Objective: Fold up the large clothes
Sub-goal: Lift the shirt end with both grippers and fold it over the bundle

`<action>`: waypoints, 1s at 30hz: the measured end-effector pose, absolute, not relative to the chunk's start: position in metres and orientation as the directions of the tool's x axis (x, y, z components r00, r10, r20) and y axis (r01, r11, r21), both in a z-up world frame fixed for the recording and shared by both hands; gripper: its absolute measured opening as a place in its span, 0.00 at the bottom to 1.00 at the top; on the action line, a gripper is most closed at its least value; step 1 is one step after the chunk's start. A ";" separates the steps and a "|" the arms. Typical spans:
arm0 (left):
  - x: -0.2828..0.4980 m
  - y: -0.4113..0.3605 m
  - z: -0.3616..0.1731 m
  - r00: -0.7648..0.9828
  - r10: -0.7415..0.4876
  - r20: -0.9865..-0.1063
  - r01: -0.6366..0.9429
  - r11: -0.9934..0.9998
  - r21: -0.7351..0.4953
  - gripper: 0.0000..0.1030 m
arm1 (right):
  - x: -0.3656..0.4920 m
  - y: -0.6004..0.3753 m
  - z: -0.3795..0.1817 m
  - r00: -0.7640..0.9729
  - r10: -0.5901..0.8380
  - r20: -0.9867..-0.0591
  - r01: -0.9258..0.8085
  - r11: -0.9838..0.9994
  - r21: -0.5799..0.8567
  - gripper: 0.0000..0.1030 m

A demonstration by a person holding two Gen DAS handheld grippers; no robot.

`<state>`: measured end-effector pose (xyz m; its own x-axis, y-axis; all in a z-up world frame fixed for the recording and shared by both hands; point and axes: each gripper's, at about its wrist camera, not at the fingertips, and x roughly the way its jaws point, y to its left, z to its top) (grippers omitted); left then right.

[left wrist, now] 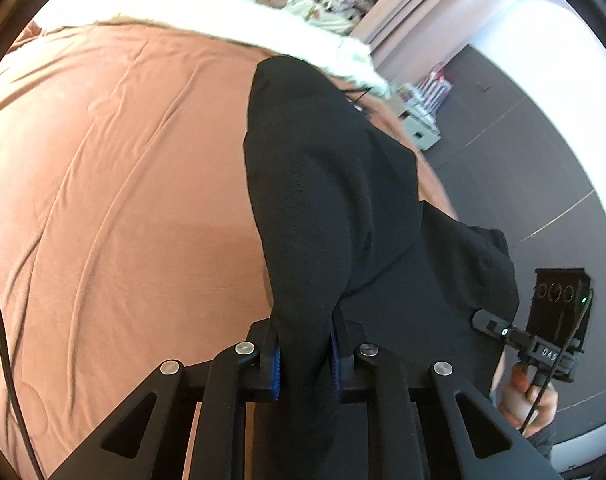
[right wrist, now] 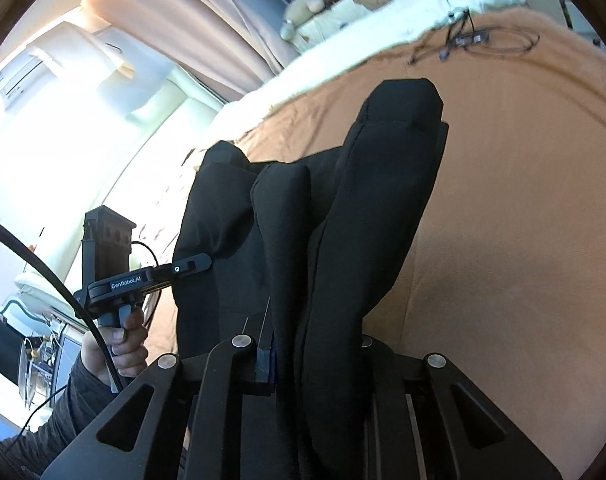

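Left wrist: black garment (left wrist: 335, 184) near bed edge (left wrist: 435, 172)

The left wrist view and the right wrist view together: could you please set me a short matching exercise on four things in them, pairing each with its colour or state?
Things:
1. black garment
2. bed cover
3. left gripper
4. cables

Colour or state:
A. lying loose on the far part of the bed
B. orange-brown, wrinkled
C. shut on cloth
D. held at two points, its far end draped on the bed

Pairs: 1-D, 2-B, 3-C, 4-A
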<state>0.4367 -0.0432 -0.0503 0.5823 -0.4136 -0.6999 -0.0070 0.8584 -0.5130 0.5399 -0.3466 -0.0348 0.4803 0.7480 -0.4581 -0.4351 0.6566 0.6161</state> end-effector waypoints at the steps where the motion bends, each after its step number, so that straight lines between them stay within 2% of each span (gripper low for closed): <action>1: 0.431 -0.047 -0.043 0.590 -0.417 -0.692 0.003 0.857 -0.515 0.17 | 0.531 -0.347 -0.030 0.490 0.746 -0.450 -0.441 0.658 0.611 0.13; 12: 0.394 -0.117 0.031 0.623 -0.508 -0.595 0.156 0.826 -0.541 0.16 | 0.438 -0.407 0.017 0.629 0.676 -0.384 -0.449 0.719 0.530 0.13; 21: 0.400 -0.229 0.055 0.544 -0.632 -0.552 0.288 0.759 -0.584 0.15 | 0.379 -0.487 0.040 0.739 0.528 -0.419 -0.320 0.822 0.471 0.13; 30: 0.411 -0.351 0.054 0.431 -0.721 -0.542 0.392 0.691 -0.607 0.15 | 0.327 -0.551 0.054 0.795 0.388 -0.467 -0.193 0.891 0.411 0.13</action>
